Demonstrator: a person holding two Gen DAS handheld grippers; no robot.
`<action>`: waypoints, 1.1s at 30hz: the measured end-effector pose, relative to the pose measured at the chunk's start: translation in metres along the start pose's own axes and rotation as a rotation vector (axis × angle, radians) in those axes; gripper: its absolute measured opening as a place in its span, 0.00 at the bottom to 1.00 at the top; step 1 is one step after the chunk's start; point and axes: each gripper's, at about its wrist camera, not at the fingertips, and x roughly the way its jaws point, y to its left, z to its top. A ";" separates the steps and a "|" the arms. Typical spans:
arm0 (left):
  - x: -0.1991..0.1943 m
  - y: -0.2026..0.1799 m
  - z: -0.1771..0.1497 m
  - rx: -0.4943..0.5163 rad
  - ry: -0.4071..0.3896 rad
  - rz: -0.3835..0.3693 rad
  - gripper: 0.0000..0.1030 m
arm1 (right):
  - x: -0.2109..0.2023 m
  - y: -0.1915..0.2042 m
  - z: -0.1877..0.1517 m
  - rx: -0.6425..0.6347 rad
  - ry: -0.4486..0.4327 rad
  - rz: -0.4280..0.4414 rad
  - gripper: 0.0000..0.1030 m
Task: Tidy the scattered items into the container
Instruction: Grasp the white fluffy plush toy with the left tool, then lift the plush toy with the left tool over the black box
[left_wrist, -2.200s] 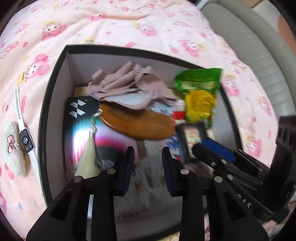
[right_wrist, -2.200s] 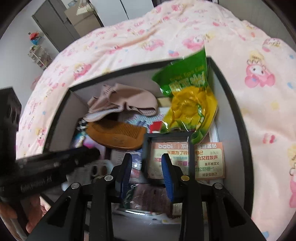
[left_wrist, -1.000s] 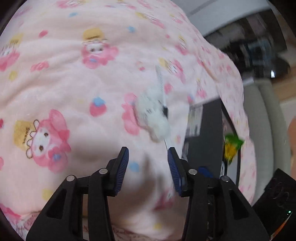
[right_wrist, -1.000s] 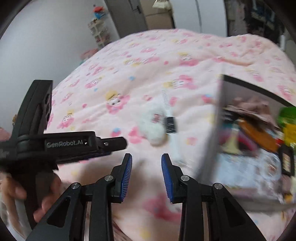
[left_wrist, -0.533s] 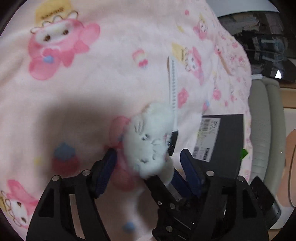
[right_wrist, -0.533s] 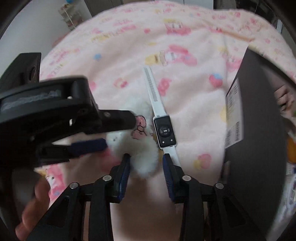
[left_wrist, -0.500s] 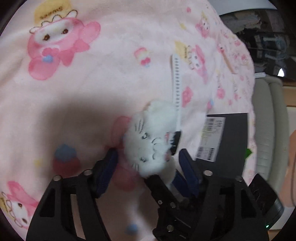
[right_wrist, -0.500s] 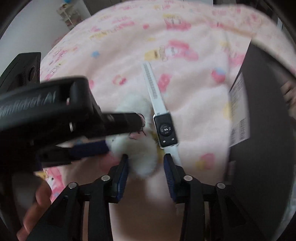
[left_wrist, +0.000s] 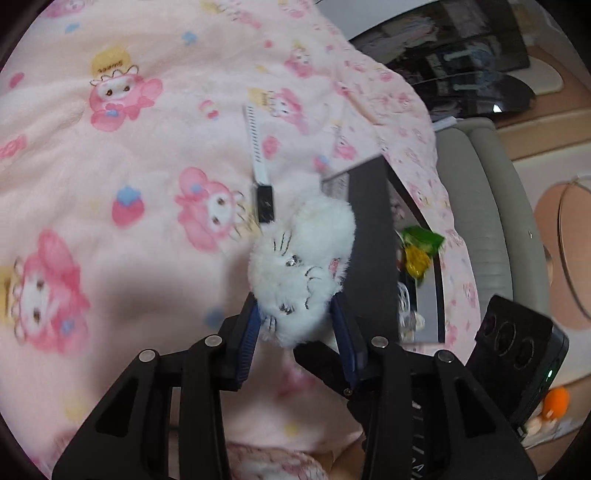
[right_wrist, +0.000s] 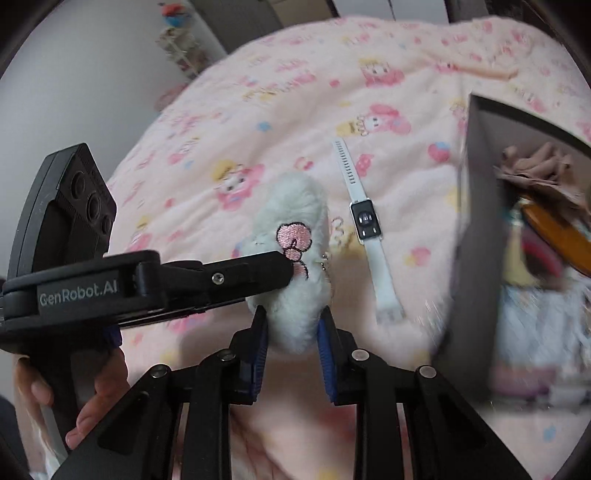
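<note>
**Both grippers closing on plush toy**

On the pink patterned blanket (right_wrist: 280, 92), a white plush toy (right_wrist: 295, 221) sits between the jaws of both grippers. The left gripper (left_wrist: 301, 328) and the right gripper (right_wrist: 291, 339) are closing, blue pads pinching the fluffy body from either side. A white smartwatch (right_wrist: 364, 218) lies just right of the toy. The black box (right_wrist: 476, 221) stands further right, holding clutter.

Both tools are matte black plastic frames with cut-out windows and round silver screws at the joints. Each finger carries a ribbed blue pad. The left tool (right_wrist: 295, 275) bears white "GenRobot.AI" lettering on its side and a black block with three round lenses behind it.
</note>
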 end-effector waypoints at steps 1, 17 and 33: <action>-0.004 -0.006 -0.009 0.008 -0.006 0.002 0.38 | -0.010 0.000 -0.008 -0.009 0.001 0.007 0.21; 0.092 -0.082 -0.077 0.234 0.261 0.068 0.36 | -0.077 -0.130 -0.109 0.210 -0.006 0.001 0.21; 0.129 -0.076 -0.072 0.185 0.312 0.079 0.32 | -0.064 -0.130 -0.113 0.204 0.042 0.026 0.23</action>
